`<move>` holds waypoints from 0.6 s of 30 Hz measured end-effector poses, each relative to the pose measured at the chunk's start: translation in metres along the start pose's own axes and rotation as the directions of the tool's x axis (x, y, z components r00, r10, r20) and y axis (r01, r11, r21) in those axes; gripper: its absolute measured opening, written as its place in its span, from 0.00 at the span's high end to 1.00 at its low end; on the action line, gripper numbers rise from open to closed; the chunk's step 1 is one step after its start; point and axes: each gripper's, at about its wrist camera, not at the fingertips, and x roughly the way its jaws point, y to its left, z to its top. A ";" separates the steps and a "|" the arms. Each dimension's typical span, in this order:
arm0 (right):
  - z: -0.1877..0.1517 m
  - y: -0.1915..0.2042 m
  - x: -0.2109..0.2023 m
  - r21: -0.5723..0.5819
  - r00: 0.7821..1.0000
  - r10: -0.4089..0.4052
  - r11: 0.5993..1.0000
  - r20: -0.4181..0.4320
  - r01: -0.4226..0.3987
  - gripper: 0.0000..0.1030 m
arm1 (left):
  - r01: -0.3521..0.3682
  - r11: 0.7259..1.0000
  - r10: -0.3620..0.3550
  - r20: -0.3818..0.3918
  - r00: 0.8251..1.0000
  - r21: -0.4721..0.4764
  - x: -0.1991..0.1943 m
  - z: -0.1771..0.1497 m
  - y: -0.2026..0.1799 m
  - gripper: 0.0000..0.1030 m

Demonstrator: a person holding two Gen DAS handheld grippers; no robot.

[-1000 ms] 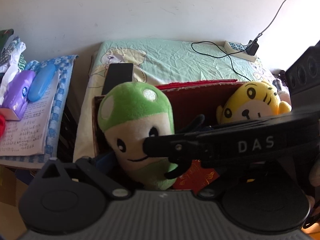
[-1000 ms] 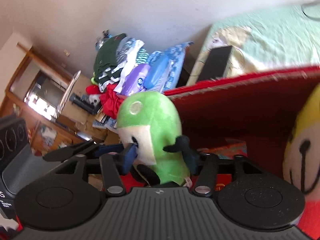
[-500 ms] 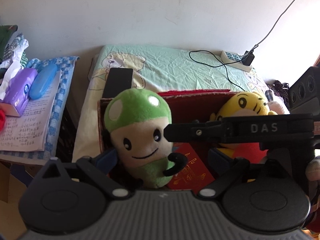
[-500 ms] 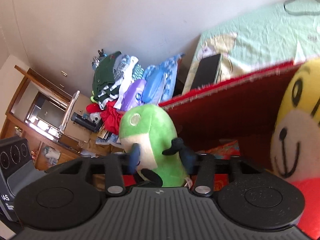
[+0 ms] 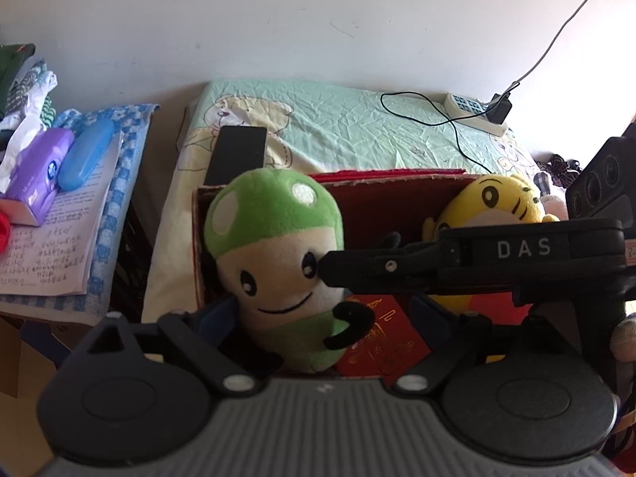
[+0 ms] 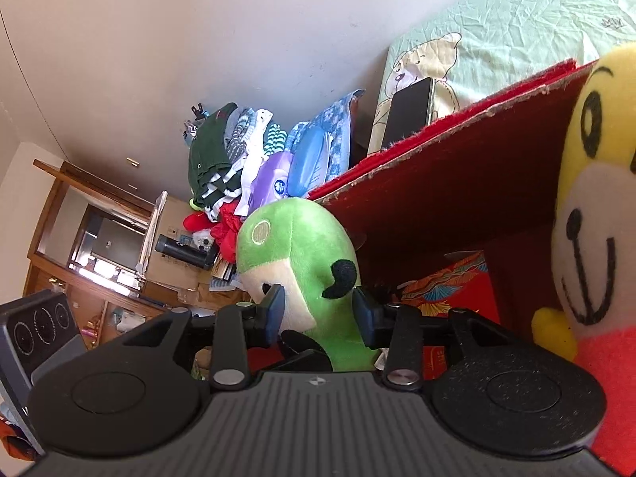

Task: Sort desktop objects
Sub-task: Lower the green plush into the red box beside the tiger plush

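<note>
Right tongs marked "DAS" pinch green plush.

Green mushroom toy fuzzy plush; box rough red felt; bedsheet wrinkled cloth.

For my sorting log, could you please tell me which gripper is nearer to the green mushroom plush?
Right. The right gripper has its fingers on either side of the green mushroom plush. The left gripper is wide open around it, clear of it.
</note>
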 end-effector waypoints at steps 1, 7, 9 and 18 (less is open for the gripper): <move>0.000 0.001 -0.001 -0.003 1.000 -0.001 1.000 0.004 0.001 0.59 | -0.002 1.000 0.002 -0.002 1.000 -0.002 0.001 0.000 0.000 0.09; 0.000 0.000 -0.012 -0.006 0.999 0.003 1.000 0.043 -0.003 0.50 | -0.007 1.000 0.007 0.000 1.000 0.002 0.000 -0.001 -0.001 0.09; 0.000 0.000 -0.007 -0.014 0.999 -0.006 1.000 0.032 0.007 0.46 | -0.005 1.000 0.005 -0.001 1.000 0.003 0.002 -0.001 -0.002 0.09; 0.003 -0.005 0.009 0.087 0.999 0.039 0.996 -0.022 -0.037 0.54 | -0.002 1.000 0.002 -0.001 1.000 -0.018 0.005 0.003 0.003 0.12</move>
